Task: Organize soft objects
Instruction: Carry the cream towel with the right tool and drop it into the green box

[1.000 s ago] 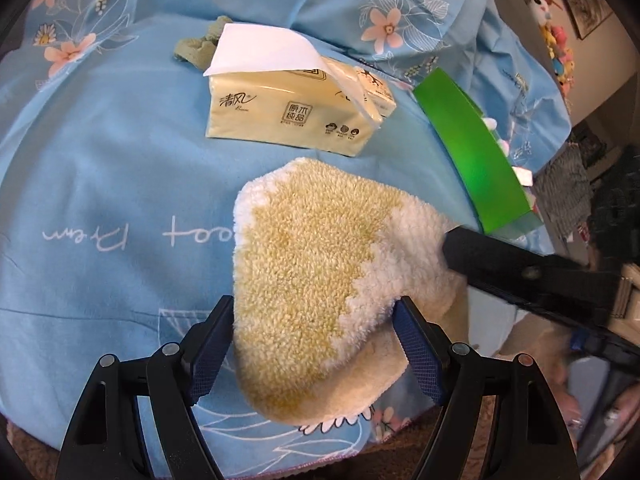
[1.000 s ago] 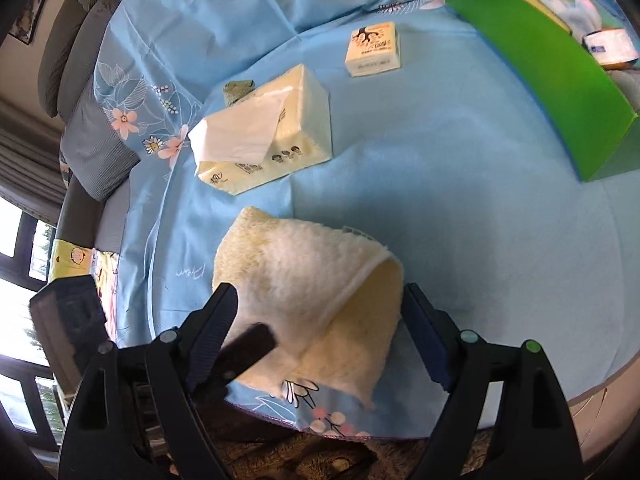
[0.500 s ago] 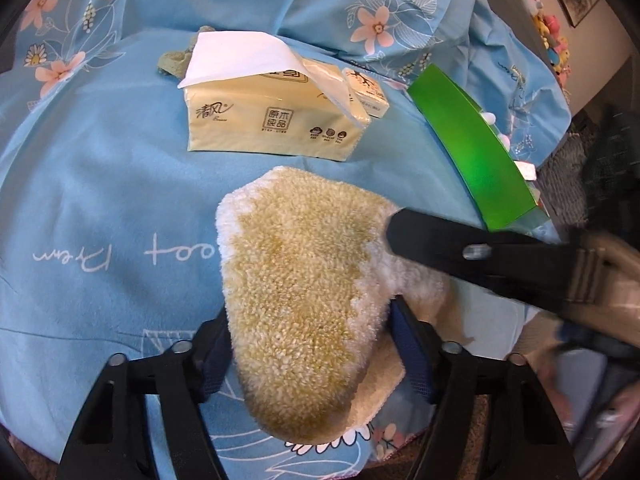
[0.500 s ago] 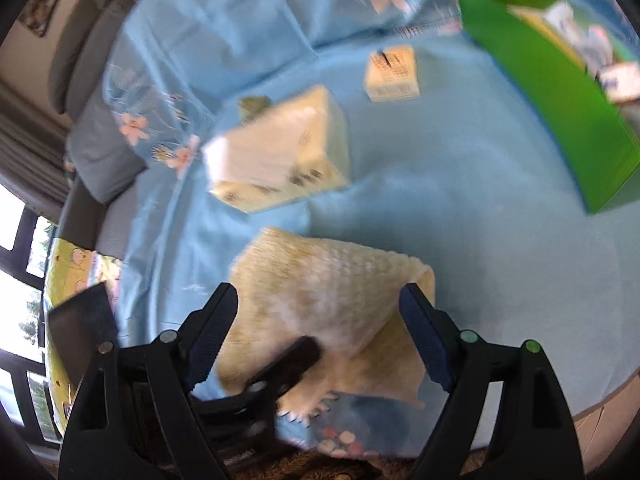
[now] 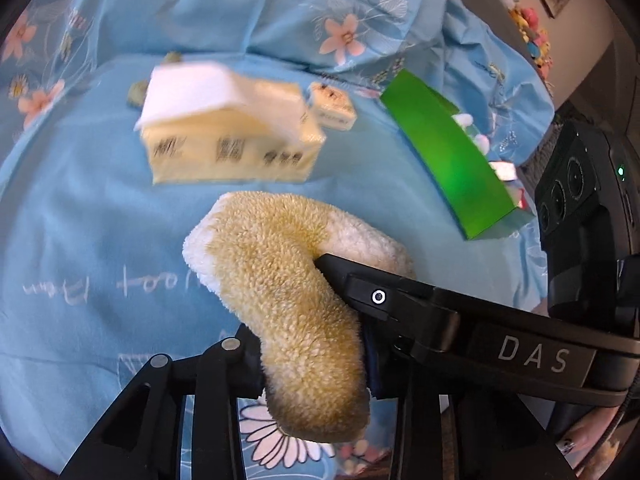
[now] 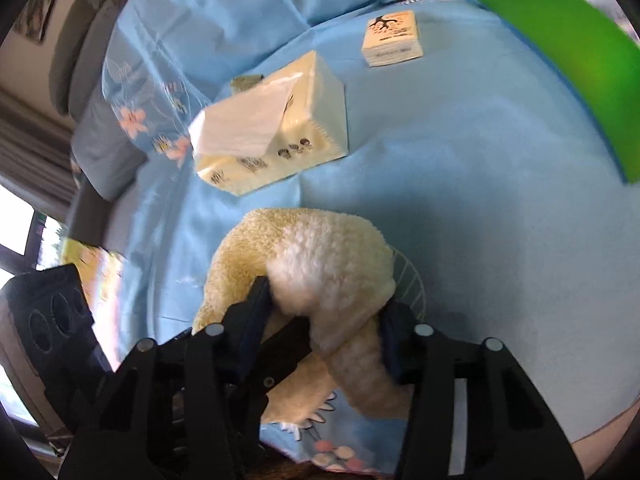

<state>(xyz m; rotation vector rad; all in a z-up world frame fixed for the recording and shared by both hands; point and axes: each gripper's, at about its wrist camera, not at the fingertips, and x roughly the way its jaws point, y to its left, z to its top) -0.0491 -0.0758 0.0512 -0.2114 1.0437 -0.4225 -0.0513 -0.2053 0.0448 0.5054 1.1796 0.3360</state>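
A fluffy yellow and white towel [image 5: 276,264] lies bunched on the blue floral cloth [image 5: 80,220] near its front edge. My left gripper [image 5: 312,360] has its jaws closing on the towel's near end, and the pads squeeze the pile. In the right wrist view the towel [image 6: 328,252] is pinched in my right gripper [image 6: 324,324], whose jaws are closing too. The right gripper's black finger [image 5: 384,296] crosses the left wrist view from the right and touches the towel. One left finger [image 6: 284,348] shows between the right jaws.
A pale yellow tissue pack [image 5: 228,140] with a sheet sticking out lies behind the towel. A small tissue packet [image 5: 332,106] sits beside it. A green bin [image 5: 448,152] with items inside stands at the right. A small grey-green object [image 6: 246,82] peeks out behind the pack.
Both pairs of jaws have closed in on the towel and bunched it from a flat fold into a narrow ridge. The right gripper has reached further across the left wrist view.
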